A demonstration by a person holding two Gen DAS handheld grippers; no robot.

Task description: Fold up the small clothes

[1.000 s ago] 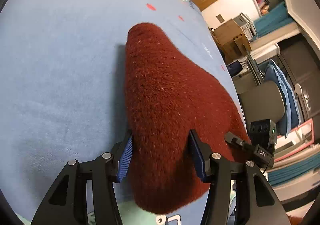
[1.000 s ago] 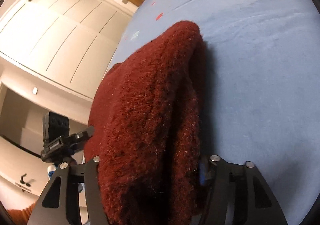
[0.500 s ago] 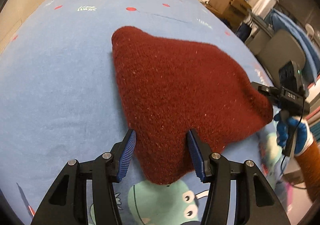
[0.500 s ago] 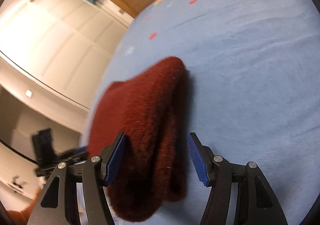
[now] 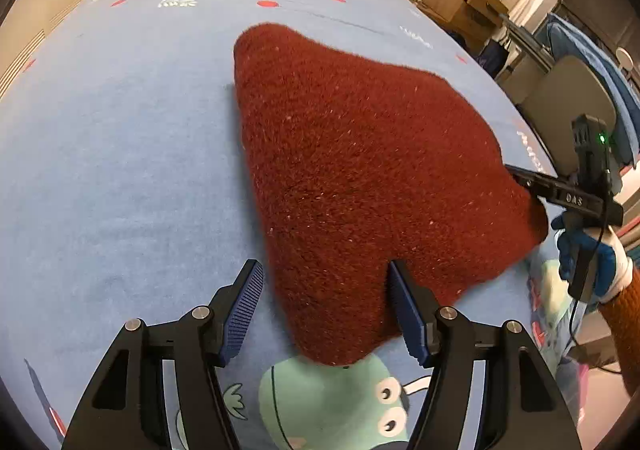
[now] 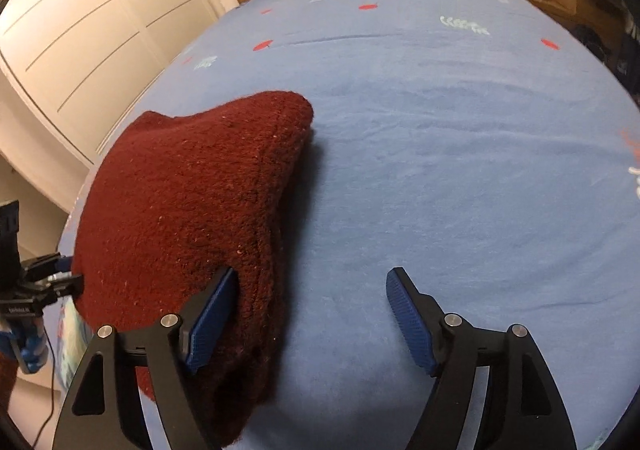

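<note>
Here the red garment [image 5: 360,178] lies folded on the bed [image 5: 120,154], its long axis running away from both grippers. The left gripper [image 5: 324,310] is released, jaws spread around the near corner. The right gripper [image 6: 308,314] is released too, with the garment to its left, one finger [image 6: 208,314] against the folded edge. Both sit equally near.

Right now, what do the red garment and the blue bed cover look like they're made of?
The red garment looks like a thick, fuzzy knit, maybe wool or fleece: its surface is nubbly, matte and flecked with pale lint. The bed cover looks like soft cotton jersey: smooth, matte, printed with small shapes, showing faint creases.
</note>
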